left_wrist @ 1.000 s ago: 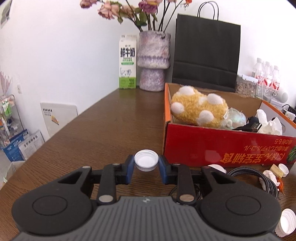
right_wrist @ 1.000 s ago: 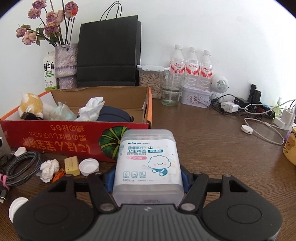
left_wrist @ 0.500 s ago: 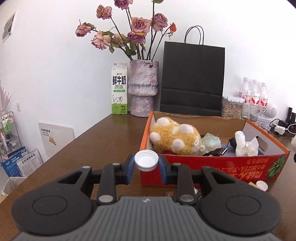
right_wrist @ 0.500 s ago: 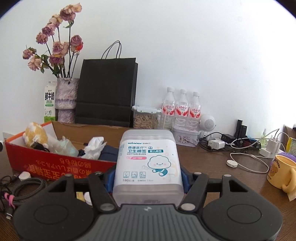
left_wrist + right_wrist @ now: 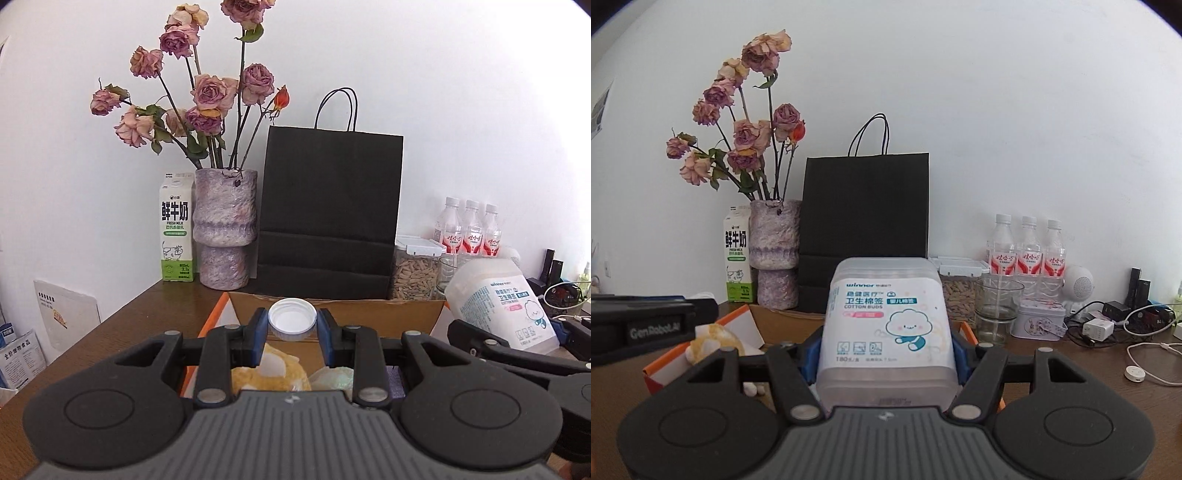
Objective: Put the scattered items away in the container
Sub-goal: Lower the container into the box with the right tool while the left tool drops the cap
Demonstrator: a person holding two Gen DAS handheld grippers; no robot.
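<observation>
While the left tongs point(image 5: 292, 326) pinch a white cap point(image 5: 292, 324), the right tongs point(image 5: 884, 354) clamp a clear cotton-bud box point(image 5: 884, 325).

A dark wooden table point(image 5: 1071, 373) carried it all: the cardboard box point(image 5: 332, 314), milk carton point(image 5: 176, 230), vase point(image 5: 224, 229), black paper bag point(image 5: 328, 214), three water bottles point(image 5: 1028, 247), a glass point(image 5: 997, 310) and tangled chargers point(image 5: 1108, 325).

A plain white wall point(image 5: 443, 92) rises behind the dark wooden surface point(image 5: 1089, 373), evenly lit by soft daylight
</observation>
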